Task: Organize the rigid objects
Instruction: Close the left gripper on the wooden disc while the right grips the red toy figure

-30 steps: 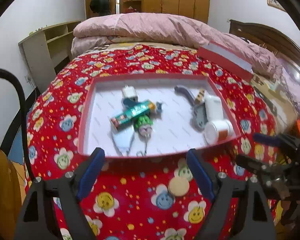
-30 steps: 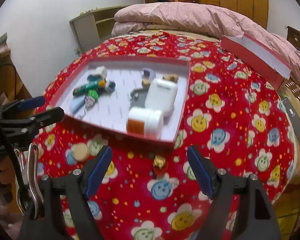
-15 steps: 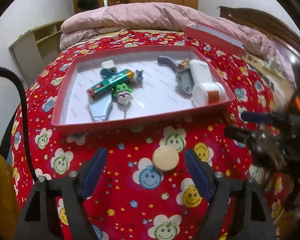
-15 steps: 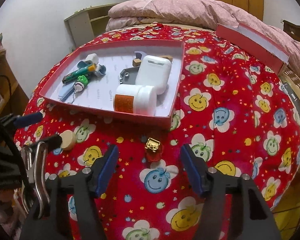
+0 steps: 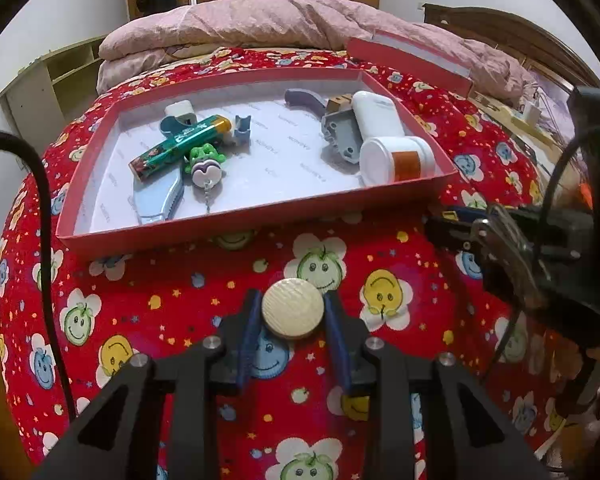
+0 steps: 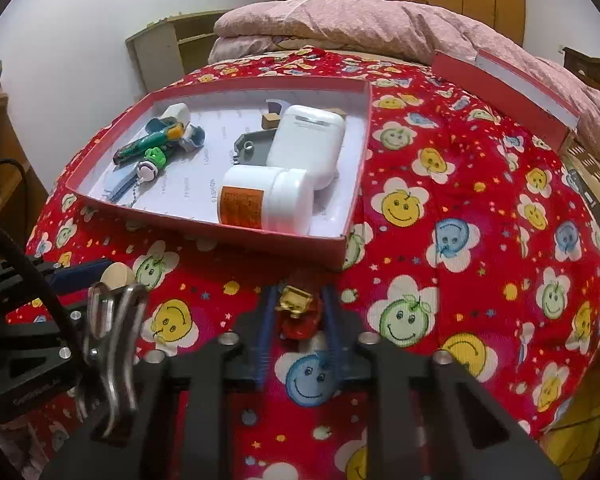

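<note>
While the left claw (image 5: 293, 312) closes on the beige disc (image 5: 293, 307), the right claw (image 6: 296, 312) pinches the red charm (image 6: 298, 318).

my left wrist camera sits just behind my left gripper (image 5: 293, 312), tilted down and close over the red smiley-flower bedspread (image 5: 384, 292), facing the shallow red cardboard tray (image 5: 256, 222) and the pink quilt beyond. my right wrist camera rides the same way behind my right gripper (image 6: 298, 310), seeing that tray (image 6: 352, 216) from further right. both views share the tray and bedspread, and each catches the other gripper at its edge.
</note>
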`<state>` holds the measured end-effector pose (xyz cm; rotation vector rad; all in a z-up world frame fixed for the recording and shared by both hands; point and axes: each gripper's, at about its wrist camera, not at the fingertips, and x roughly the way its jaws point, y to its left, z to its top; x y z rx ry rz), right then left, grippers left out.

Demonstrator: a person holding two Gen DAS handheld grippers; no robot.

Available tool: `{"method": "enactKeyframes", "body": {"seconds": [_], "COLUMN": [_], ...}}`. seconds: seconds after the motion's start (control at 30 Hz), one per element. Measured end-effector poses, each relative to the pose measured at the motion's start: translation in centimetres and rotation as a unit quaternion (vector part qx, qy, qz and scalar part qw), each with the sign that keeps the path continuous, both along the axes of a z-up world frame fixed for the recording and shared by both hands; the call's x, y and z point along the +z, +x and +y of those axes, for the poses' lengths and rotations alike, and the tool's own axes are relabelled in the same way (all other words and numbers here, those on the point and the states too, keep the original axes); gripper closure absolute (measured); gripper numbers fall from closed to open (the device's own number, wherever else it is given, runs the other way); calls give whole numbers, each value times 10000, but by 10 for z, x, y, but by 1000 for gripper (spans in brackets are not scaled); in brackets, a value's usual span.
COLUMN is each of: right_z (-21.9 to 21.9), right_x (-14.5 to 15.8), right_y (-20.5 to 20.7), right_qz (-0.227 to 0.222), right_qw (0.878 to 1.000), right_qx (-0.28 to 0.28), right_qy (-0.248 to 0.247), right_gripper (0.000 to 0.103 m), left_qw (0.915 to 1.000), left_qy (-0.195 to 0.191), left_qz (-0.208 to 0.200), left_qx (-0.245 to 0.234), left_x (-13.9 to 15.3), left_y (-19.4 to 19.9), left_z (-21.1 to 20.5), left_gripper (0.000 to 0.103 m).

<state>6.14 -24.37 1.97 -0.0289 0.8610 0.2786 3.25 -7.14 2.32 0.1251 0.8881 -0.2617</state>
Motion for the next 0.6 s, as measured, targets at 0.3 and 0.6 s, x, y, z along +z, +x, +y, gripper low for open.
{"method": "enactKeyframes", "body": {"seconds": [0.3,0.6], "right_z": [-8,12], "right_x": [8,45], "right_y": [-19,-20], "right_qz": [-3,-324], "right_qw": [9995,9980], "right_qx": [-5,268], "right_qy": [320,480], "right_gripper": [81,81], "left_qw": [9999,9987], "left_qy": [-144,-274], "left_qz": [-59,-298], "left_qx": [-8,305], "left_x": [15,43], "left_y": [-6,13], "left_z": [5,21], "left_gripper": [70,70]}}
